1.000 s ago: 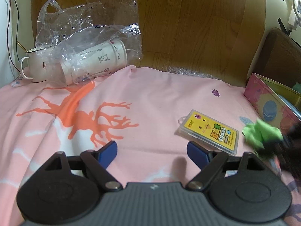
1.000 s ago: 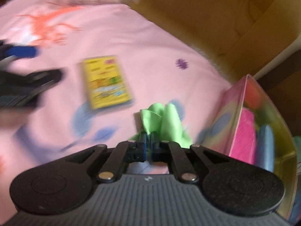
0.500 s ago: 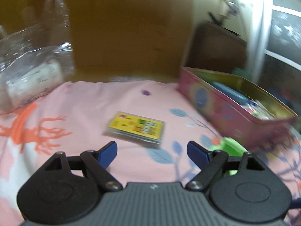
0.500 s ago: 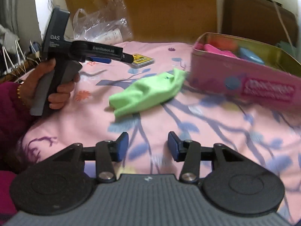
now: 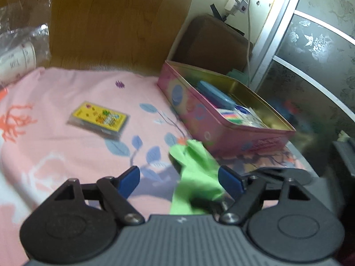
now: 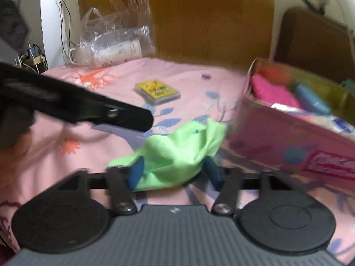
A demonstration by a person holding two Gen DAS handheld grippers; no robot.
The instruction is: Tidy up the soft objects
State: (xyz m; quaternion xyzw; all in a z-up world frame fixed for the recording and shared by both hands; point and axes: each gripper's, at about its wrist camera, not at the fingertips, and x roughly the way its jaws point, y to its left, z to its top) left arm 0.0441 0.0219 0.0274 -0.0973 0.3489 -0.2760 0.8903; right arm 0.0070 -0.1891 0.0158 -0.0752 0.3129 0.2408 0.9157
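I am working over a bed with a pink sheet (image 6: pixel 115 155) printed with leaves and coral shapes, a wooden headboard (image 6: pixel 210 17) behind it. Along the right side of the bed sits the pink tin box (image 6: pixel 284 137), open on top, already holding a pink towel-like thing, something blue and some packets. I take that box as the home for the soft things.

The step in hand is the green cloth (image 6: pixel 177 153). It lies crumpled on the sheet just beside the near wall of the box, not in it.

My right tongs (image 6: pixel 175 173) are around its near end and their jaws are closing, with cloth bunched between the blue pads (image 6: pixel 136 173); blur keeps me from saying the pads press firmly yet, so I judge the grip as not made.

My left tongs (image 5: pixel 179 179) stand wide, closing a little, and the cloth's other end sits toward the right pad, loose, not pinched.

Further off lie a yellow card pack (image 5: pixel 98 119) on the sheet and a clear plastic bag (image 6: pixel 115 37) with a cup inside near the headboard.

Next, I think, the right tongs must finish the pinch deep enough to catch several folds, then lift and carry over the rim. A shallow bite could let the cloth slip or drag against the box wall.
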